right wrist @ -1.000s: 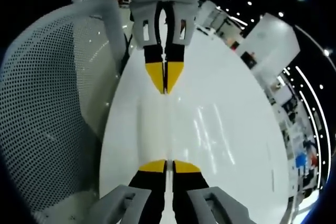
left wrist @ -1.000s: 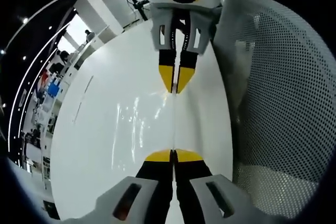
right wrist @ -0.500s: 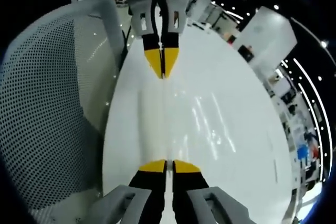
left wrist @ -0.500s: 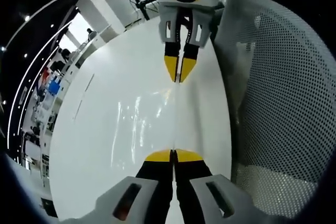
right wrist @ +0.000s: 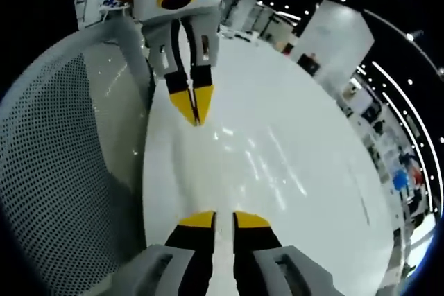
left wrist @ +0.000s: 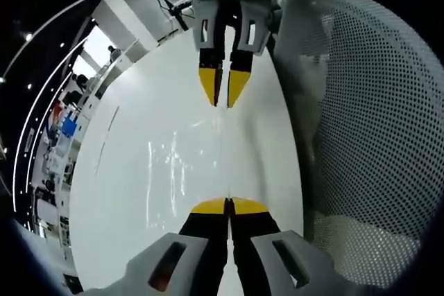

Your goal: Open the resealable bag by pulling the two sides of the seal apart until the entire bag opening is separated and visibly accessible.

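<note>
Plastic film stretched edge-on between your two facing claws, seal not visibly parted.
At 6 o'clock your left claw (left wrist: pixel 229 206) is pinched on the resealable bag (left wrist: pixel 226 157). At 12 o'clock the right claw (left wrist: pixel 220 98) nips its far side so a pull can part the seal. White table (left wrist: pixel 152 171) beyond, mesh chair (left wrist: pixel 361 102) at 3.

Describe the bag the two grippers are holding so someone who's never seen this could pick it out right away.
Start at the glossy white table. Beside it stands a grey perforated mesh chair back. The bag is the thin, pale, near-transparent strip stretched edge-on between the left gripper and the right gripper; unlike the flat table behind, it forms one straight line joining the yellow tips.
</note>
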A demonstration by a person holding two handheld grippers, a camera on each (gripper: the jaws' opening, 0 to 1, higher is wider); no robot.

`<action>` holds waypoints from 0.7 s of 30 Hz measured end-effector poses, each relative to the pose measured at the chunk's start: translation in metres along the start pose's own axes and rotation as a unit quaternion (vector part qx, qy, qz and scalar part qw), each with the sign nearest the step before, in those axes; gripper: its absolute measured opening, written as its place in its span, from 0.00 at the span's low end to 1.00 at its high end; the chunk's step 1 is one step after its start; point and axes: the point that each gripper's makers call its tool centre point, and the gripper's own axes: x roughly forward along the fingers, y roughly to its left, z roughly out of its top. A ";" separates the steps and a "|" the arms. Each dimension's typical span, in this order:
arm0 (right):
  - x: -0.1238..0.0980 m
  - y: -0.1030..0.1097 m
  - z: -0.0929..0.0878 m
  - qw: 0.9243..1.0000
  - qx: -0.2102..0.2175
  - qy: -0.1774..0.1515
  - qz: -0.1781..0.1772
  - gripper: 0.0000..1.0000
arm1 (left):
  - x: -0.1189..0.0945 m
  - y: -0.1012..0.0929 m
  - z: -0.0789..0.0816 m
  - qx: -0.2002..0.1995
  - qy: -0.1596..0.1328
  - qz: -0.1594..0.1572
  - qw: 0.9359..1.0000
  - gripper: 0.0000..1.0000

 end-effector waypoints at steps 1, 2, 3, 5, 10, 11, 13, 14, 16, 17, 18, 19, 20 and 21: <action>0.001 0.001 0.003 1.000 -0.003 -0.003 0.000 0.04 | 0.000 -0.001 0.000 0.003 0.000 -0.001 1.000 0.00; 0.001 0.001 0.005 1.000 0.000 -0.007 0.000 0.04 | 0.000 -0.001 0.001 0.004 0.000 -0.001 1.000 0.00; 0.003 0.002 0.007 1.000 0.006 -0.011 0.002 0.04 | 0.000 -0.001 0.001 0.006 0.000 0.000 1.000 0.00; 0.006 0.002 0.009 1.000 0.012 -0.013 0.002 0.04 | 0.000 -0.001 0.001 0.013 0.003 0.003 1.000 0.00; 0.017 0.005 0.012 1.000 0.026 -0.016 0.002 0.04 | -0.002 -0.001 0.001 0.031 0.007 0.006 0.999 0.00; 0.018 0.006 0.012 1.000 0.027 -0.015 0.002 0.04 | -0.002 -0.001 0.000 0.032 0.007 0.007 0.999 0.00; 0.022 0.006 0.010 1.000 0.026 -0.011 0.002 0.04 | -0.003 0.000 -0.001 0.035 0.012 0.009 0.999 0.00; 0.024 0.007 0.009 0.999 0.031 -0.010 0.005 0.04 | -0.003 0.000 -0.002 0.037 0.012 0.010 0.999 0.00; 0.027 0.008 0.008 0.999 0.049 -0.014 0.007 0.04 | -0.003 0.001 -0.001 0.036 0.009 0.012 0.999 0.00; 0.028 0.007 0.007 0.998 0.067 -0.014 0.003 0.04 | -0.004 0.001 -0.001 0.035 0.008 0.011 0.999 0.00; 0.029 0.007 0.005 0.997 0.081 -0.013 0.002 0.05 | -0.004 0.000 -0.001 0.036 0.008 0.009 0.999 0.00; 0.030 0.008 0.006 0.995 0.096 -0.019 0.009 0.05 | -0.004 0.001 -0.001 0.039 0.008 0.011 0.999 0.00; 0.031 0.008 0.006 0.994 0.104 -0.023 0.008 0.03 | -0.004 0.001 0.000 0.040 0.008 0.012 0.999 0.00; 0.031 0.006 0.006 0.992 0.123 -0.029 0.002 0.00 | -0.005 0.001 0.001 0.039 0.007 0.011 0.999 0.00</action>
